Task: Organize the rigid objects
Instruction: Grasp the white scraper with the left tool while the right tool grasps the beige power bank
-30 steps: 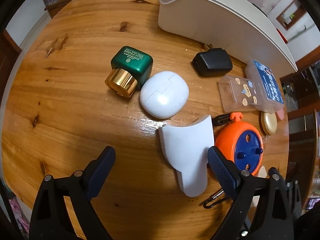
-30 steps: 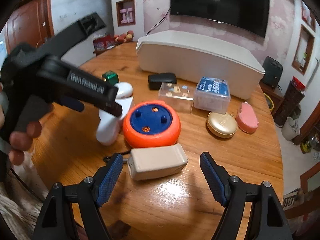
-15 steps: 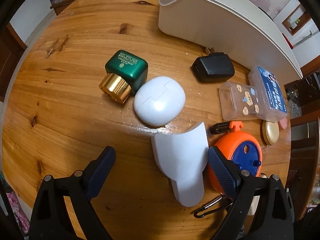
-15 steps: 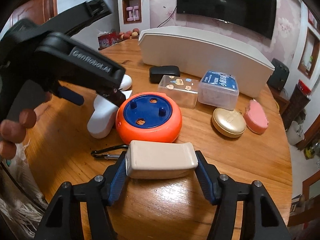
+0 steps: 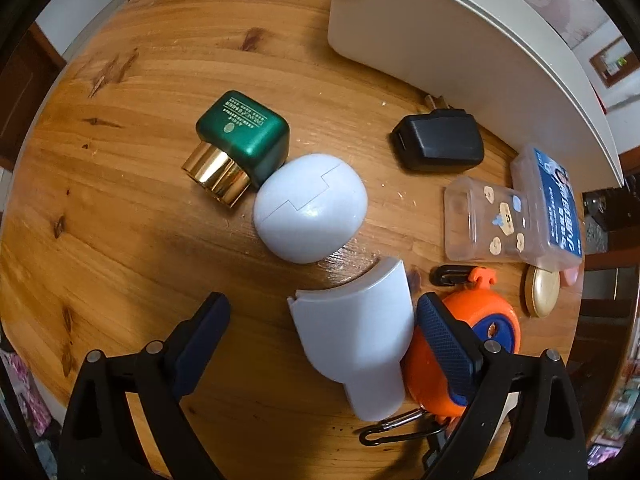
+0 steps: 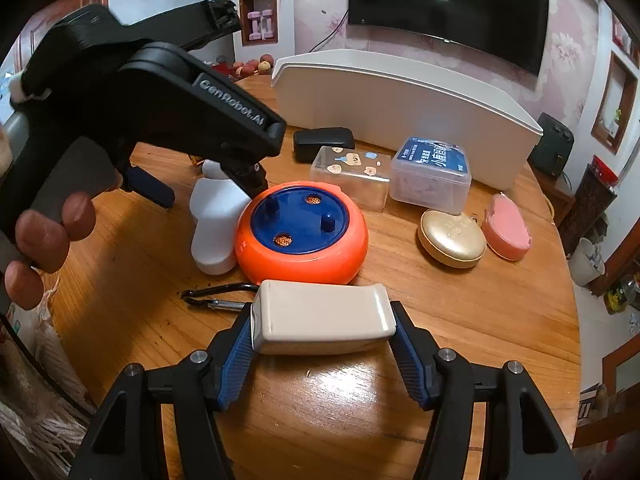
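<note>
**Right hand-held gripper clamps the beige case; left one hangs spread over the white holder**

The right hand-held gripper [image 6: 322, 350] has its blue pads pressed against the two short ends of a beige rectangular case [image 6: 323, 317], which sits between them just above the desk [image 6: 460, 292]; its jaws closed in on the case within the last second. Just behind the case lies a black carabiner [image 6: 218, 300], and behind that a round orange reel with a blue top [image 6: 301, 234].

The left hand-held gripper [image 5: 320, 344] points steeply down at the desk with its jaws spread wide. A curved white holder [image 5: 356, 332] lies between its fingers, closer to the right finger [image 5: 442, 350], with the pads not pressing on it. The orange reel touches the holder's right side.

Further out sits a white egg-shaped case [image 5: 310, 208], touching a green box with a gold cap [image 5: 240, 142]. To the right lie a black adapter [image 5: 438, 144], a clear box with stickers [image 5: 480, 220] and a blue-labelled clear box [image 5: 556, 208] side by side, then a gold oval compact [image 6: 452, 232] and a pink case [image 6: 506, 232]. A long white bin [image 6: 400, 108] stands at the far edge of the desk.
</note>
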`<state>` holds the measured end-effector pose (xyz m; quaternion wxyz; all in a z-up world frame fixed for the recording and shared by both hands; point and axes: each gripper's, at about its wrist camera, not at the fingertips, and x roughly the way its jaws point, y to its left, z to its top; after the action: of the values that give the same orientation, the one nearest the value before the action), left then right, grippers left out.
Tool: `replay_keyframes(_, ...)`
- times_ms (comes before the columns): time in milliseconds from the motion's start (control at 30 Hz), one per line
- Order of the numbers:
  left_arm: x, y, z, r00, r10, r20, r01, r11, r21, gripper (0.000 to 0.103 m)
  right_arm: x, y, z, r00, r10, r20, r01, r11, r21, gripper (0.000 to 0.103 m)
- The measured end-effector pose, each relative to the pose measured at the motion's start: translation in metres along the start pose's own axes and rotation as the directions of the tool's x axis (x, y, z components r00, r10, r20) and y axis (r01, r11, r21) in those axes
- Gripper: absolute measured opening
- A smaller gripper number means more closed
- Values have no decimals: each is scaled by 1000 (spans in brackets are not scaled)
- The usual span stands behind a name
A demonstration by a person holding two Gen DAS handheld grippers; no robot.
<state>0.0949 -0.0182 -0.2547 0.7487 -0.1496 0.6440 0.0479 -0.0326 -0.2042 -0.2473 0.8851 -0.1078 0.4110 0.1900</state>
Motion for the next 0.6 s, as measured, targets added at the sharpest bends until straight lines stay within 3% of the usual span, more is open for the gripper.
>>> replay_keyframes(100, 2, -3, 7, 1000, 11, -29, -12, 999, -36, 96, 0, -1, 0, 1000, 3, 0, -3, 1000, 5, 64)
replay_keyframes(267, 9, -8, 17, 992, 85, -90, -91, 993, -72, 96, 0, -3, 0, 1000, 11, 2, -11, 1000, 19, 64)
replay_keyframes(433, 7, -5, 14, 993, 76, -92, -84, 992, -93, 91, 0, -6, 0, 1000, 16, 1, -16, 999, 31, 64)
replay_keyframes(533, -2, -3, 7, 996, 55, -68, -60, 995, -75, 72, -1, -8, -1, 1000, 16, 2, -16, 999, 34, 64)
replay_keyframes(567, -4, -2, 5, 998, 30, -63, -35, 997, -69, 61, 0, -8, 0, 1000, 16, 1, -16, 999, 33, 64)
replay_keyframes(600, -6, 0, 3, 998, 8, -65, -12, 998, -64, 60, -1, -8, 0, 1000, 15, 0, -15, 999, 33, 64)
